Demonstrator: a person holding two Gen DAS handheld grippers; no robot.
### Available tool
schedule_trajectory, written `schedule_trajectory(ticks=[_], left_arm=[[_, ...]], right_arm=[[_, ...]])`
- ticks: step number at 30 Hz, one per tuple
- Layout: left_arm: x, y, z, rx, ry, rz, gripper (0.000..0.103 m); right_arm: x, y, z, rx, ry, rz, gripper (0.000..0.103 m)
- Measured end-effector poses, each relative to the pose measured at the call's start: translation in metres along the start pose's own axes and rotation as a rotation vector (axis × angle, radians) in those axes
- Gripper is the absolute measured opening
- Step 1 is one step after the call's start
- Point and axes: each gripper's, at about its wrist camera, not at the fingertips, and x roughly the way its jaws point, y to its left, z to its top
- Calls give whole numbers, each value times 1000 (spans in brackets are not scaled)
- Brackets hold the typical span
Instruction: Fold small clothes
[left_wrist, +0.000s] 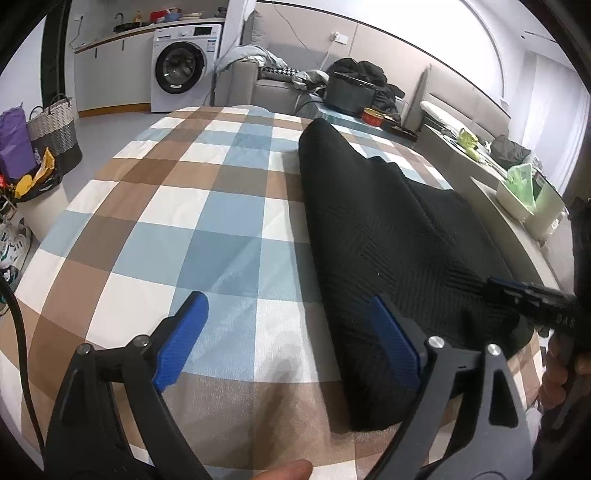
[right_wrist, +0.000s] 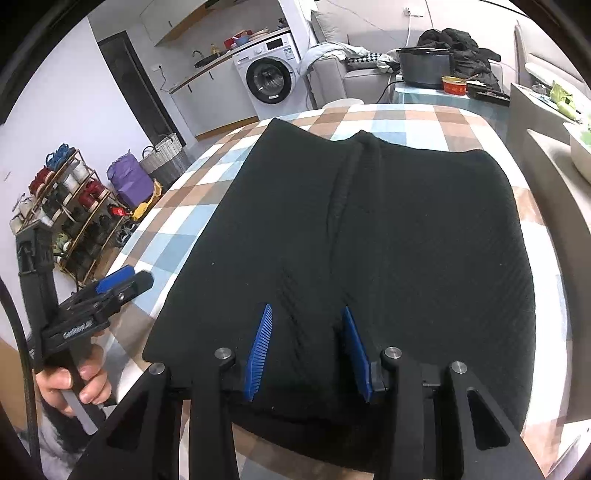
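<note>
1. Black knit garment (right_wrist: 369, 229) lies flat on the checked cloth (left_wrist: 177, 206) of the table, on the right half, running from the near edge toward the far edge; a ridge runs down its middle, so prob. already folded once lengthwise.
2. Left claw (left_wrist: 291, 343) is spread wide w/ nothing between its pads: the left pad sits over bare cloth, the right pad at the garment's left near corner, contact unclear.
3. Right claw (right_wrist: 306, 350) hangs over the garment's near edge, jaws partly apart and fabric visible between them. Can't tell if the pads pinch it; no lifted fold shows, so looks like no grip.
4. Risk: left claw closes on the tablecloth along w/ the knit, since one pad is on cloth. That would drag the cloth and shift the whole piece.
5. Risk: thick knit, so a grab may catch the top layer only and the fold opens on lifting.
6. Risk: uneven grips at the two near corners would give a skewed fold.
7. Near edge of the garment is close to the table's near edge, so a pull toward the person could slide it off.
</note>
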Motion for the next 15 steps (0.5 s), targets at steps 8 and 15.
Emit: schedule_trajectory(ticks=[8,15], left_arm=[[-1,7,1,-41,4,-12,102],[13,-12,0,-2,41,-50,102]], right_arm=[[24,-7,6,40,60,0,36],[17,-7,6,60,20,110,11]])
